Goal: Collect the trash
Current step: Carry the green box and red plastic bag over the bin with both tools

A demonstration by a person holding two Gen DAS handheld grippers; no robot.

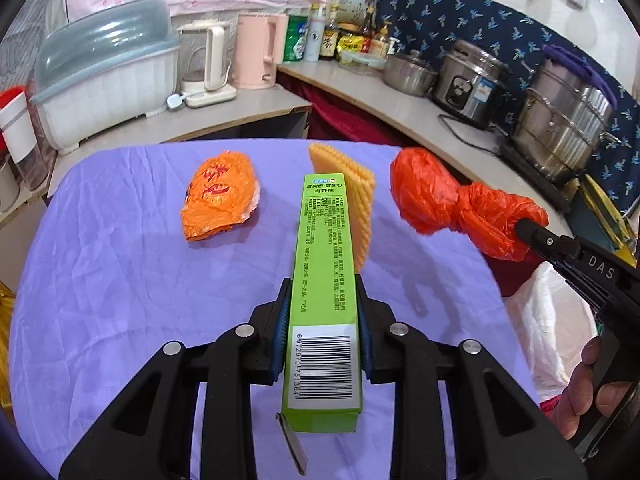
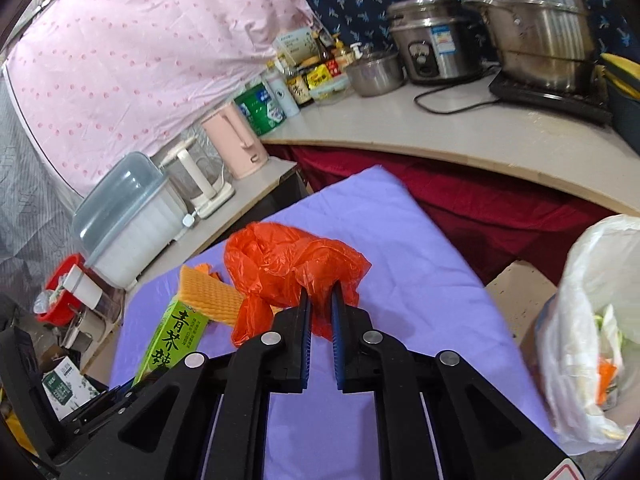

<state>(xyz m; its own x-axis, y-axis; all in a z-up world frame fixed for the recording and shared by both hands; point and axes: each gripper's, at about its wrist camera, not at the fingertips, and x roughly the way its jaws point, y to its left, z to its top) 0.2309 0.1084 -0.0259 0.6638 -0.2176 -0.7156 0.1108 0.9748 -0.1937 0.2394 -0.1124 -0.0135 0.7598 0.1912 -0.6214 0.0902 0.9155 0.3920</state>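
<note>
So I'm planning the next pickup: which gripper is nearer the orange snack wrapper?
Left. The left gripper, gripping the green box, is nearer the orange snack wrapper; the right gripper, holding the red plastic bag, is farther off.

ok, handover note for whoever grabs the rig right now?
Left gripper: shut on the green box, held above the purple cloth.
Right gripper: shut on the red plastic bag, also off the cloth.
Done: both items gripped.
Left: drop both, probably in the white trash bag on the right, then fetch the orange wrapper and yellow sponge.
</note>
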